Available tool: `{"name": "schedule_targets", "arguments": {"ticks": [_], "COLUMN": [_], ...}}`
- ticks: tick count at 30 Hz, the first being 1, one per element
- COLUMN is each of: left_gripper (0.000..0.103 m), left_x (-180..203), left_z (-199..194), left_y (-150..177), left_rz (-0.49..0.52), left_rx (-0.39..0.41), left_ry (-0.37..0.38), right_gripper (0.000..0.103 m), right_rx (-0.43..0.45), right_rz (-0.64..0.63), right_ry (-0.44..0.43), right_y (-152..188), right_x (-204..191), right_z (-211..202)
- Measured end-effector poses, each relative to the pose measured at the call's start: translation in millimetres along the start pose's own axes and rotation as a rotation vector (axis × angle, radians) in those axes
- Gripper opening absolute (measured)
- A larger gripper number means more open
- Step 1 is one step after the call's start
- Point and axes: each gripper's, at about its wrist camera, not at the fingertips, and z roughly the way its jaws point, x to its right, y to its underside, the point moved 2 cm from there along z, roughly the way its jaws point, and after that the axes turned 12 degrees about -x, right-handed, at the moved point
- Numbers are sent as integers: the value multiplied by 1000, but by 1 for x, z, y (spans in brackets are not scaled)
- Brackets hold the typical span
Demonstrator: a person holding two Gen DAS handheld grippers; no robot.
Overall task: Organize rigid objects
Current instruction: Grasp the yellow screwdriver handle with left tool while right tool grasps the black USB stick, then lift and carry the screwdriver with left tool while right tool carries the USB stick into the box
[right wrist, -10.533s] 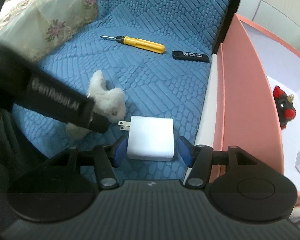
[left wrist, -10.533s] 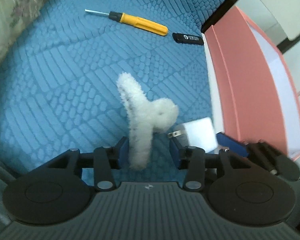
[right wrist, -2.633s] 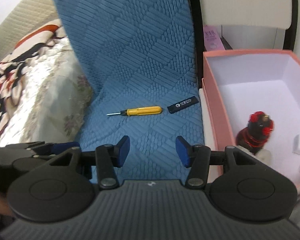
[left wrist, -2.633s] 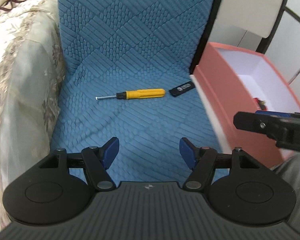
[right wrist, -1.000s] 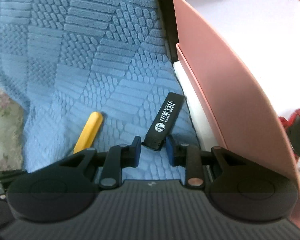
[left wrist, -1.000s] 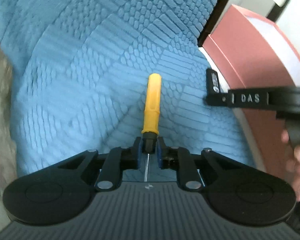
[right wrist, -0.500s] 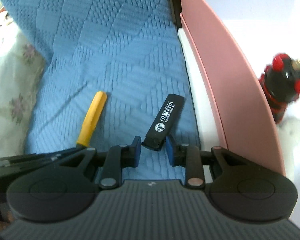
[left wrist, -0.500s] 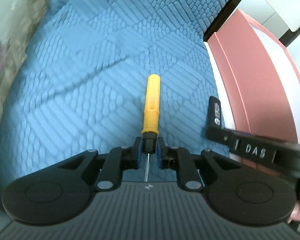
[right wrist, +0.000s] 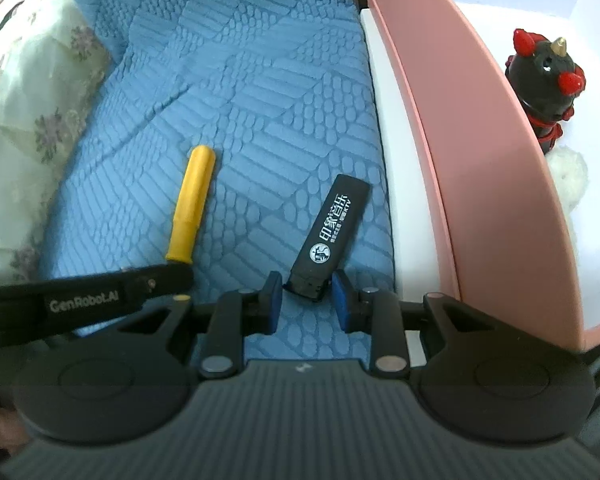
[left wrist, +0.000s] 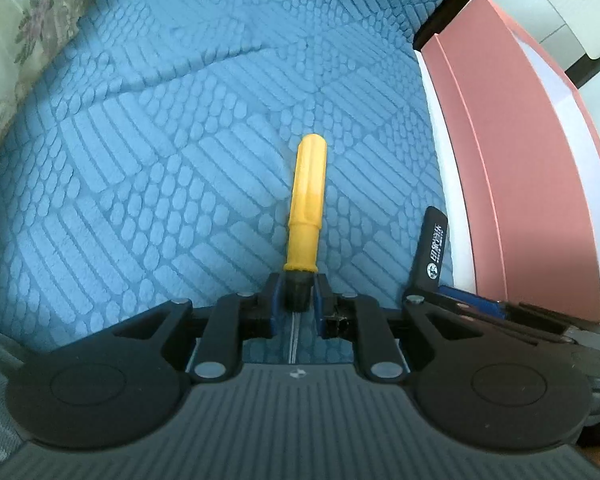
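Item: yellow plastic-handled screwdriver (left wrist: 307,200), frame centre, lying on the blue quilted cover (left wrist: 160,160). Judged light, stiff and smooth. It is held at the black collar by the left hand-held gripper (left wrist: 298,300), whose jaws are opening slightly.

Item: black rectangular lighter (right wrist: 332,232), lower centre, beside the pink cardboard box (right wrist: 440,128). Judged light and rigid. Its end is pinched by the right hand-held gripper (right wrist: 306,300), jaws opening. White Chinese characters and "KTV" are printed on it; "GenRobot.AI" is read on the left gripper.
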Motion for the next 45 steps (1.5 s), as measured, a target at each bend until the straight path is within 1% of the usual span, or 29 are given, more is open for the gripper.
{"name": "schedule_targets", "arguments": {"ticks": [2,3,4,5,8,11,14,17,18,19,20,22,23,24,28,34,38,43,44,45], "left_gripper": [31,41,46,46,46,46,44,35,27,22,22,22,22,22,22,22,22,22,22,22], "left_x": [0,0,1,2,6,11,16,22,23,23,22,19,18,17,13,14,12,8,7,6], "left_z": [0,-1,-1,-2,-3,-1,6,10,10,10,10,8,6,3,-6,-23,-27,-23,-21,-20], "left_y": [-5,-7,-10,-12,-21,-27,-33,-34,-34,-34,-34,-33,-32,-31,-27,-13,-5,1,0,0], "left_rz": [-2,-1,2,9,22,37,65,101,111,115,113,103,98,92,52,31,22,4,-2,-7], "left_rx": [4,11,21,31,51,71,69,83,86,87,84,79,80,82,82,99,102,97,93,91], "left_ry": [1,-1,-6,-10,4,-4,-15,-48,-64,-80,-75,-65,-67,-67,-33,-9,-6,2,3,6], "right_gripper": [35,40,43,45,45,43,32,31,30,29,28,20,12,9,7,6,7,9,12,18], "right_rx": [-1,0,3,7,25,46,57,65,68,69,69,74,92,101,103,87,100,80,73,60], "right_rz": [12,16,22,27,29,11,-14,-33,-38,-40,-41,-43,-48,-56,-65,-40,-42,-55,-66,-71], "right_ry": [-6,-2,4,9,24,52,86,92,92,92,92,87,87,85,71,20,5,-39,-36,-22], "right_y": [-1,-1,-2,-4,-8,-10,-12,-13,-14,-14,-14,-15,-16,-17,-21,-15,-14,-17,-17,-18], "right_x": [-1,-1,-1,-2,-3,-6,-7,-7,-7,-7,-7,-8,-9,-11,-12,-9,-9,-11,-14,-16], "right_z": [1,2,3,4,7,8,8,9,9,9,8,5,1,-2,-8,-8,-8,-3,-1,2]}}
